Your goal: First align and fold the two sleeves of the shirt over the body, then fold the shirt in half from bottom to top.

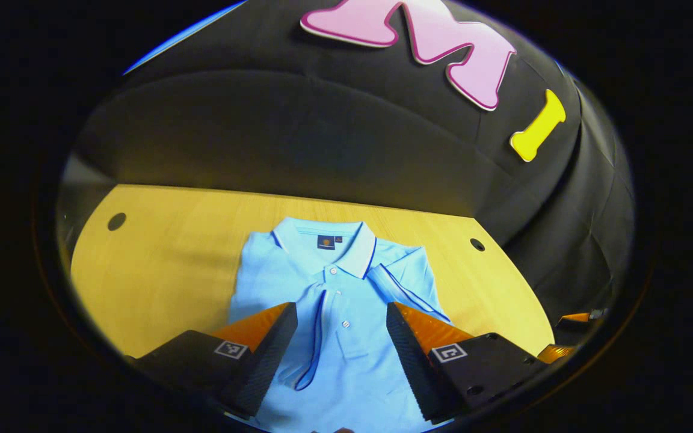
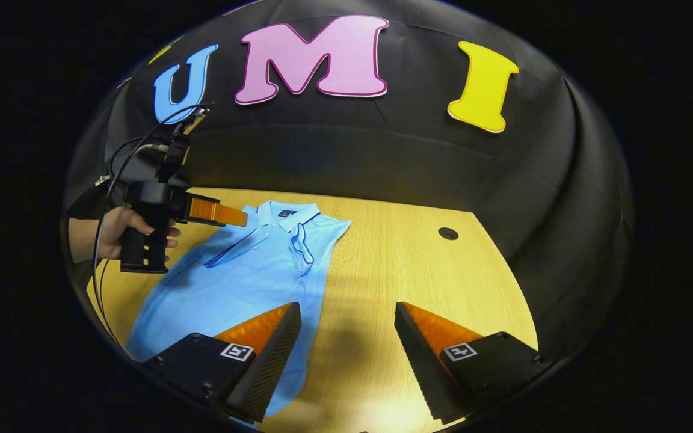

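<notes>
The light blue shirt is lying flat on the wooden surface, both sleeves already folded over the body. Both the left gripper and the right gripper are hovering wide open, fingers holding nothing. The bottom-to-top fold is remaining.

Wooden table with two dark round spots, perhaps holes.

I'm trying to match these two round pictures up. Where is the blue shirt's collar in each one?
Left gripper view: the collar sits at centre, just above the gap between the fingers.
Right gripper view: the collar lies left of centre, beside the other hand-held gripper.
Shared landmark: the wooden table.
</notes>
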`<act>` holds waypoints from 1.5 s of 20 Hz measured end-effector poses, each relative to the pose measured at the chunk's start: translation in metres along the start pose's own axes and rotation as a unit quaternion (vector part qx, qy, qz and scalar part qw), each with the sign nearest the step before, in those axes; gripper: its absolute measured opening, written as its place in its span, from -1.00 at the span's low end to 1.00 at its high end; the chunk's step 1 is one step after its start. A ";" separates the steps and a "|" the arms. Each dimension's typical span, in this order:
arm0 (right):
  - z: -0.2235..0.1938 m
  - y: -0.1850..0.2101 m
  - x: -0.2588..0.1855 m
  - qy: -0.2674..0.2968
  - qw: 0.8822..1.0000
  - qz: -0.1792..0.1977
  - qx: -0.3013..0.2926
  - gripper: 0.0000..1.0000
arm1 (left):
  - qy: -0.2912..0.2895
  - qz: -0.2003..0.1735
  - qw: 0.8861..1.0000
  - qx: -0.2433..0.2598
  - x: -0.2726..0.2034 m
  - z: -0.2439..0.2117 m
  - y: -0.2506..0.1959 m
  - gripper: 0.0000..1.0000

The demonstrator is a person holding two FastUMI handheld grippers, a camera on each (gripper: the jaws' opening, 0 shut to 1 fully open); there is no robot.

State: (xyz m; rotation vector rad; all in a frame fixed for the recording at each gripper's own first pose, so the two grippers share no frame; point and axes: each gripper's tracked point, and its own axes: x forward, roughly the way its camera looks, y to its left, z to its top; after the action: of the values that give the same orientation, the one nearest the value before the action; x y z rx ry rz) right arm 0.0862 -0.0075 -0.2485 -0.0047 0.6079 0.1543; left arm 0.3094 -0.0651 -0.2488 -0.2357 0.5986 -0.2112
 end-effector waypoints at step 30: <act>-0.213 0.121 -0.119 0.164 0.984 0.020 0.060 0.99 | 0.098 0.109 0.988 0.054 -0.273 -0.305 0.019 0.95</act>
State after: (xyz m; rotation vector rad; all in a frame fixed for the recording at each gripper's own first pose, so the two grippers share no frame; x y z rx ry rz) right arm -0.1492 0.0844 -0.3506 0.1006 0.9461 0.1561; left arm -0.0846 -0.0227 -0.3537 -0.0436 0.8006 -0.0553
